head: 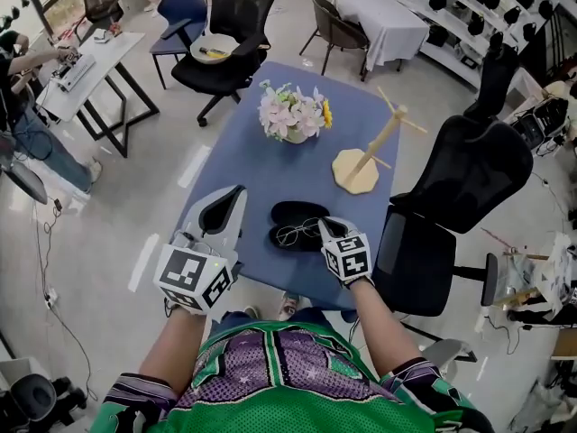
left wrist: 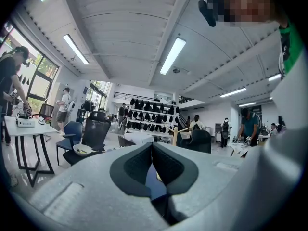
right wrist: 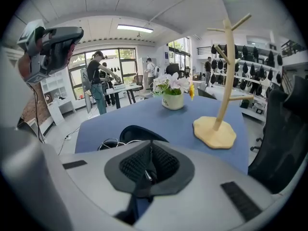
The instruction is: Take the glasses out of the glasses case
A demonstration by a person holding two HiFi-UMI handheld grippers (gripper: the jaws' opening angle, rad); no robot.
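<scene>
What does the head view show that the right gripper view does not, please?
Only the head view: the left hand-held gripper and the person's shirt. Only the right gripper view: the right hand-held gripper's jaws shut on a thin part of the glasses, and a ceiling light. Both: the case, flowers, wooden stand and blue table.

- I see the glasses case (head: pixel 298 213) on the table (head: pixel 261 165), by its near edge.
- The glasses (head: pixel 296 234) lie in the case's near half.
- The left gripper (head: pixel 233 197) is left of the case, and the right gripper (head: pixel 324 225) is at the glasses' right end.
- The flower pot (head: pixel 294 117) is behind the case, mid-table.
- The wooden stand (head: pixel 359 170) is right of the pot.
- The office chair (head: pixel 451 206) is right of the table, and the second chair (head: pixel 230 34) is behind it.
</scene>
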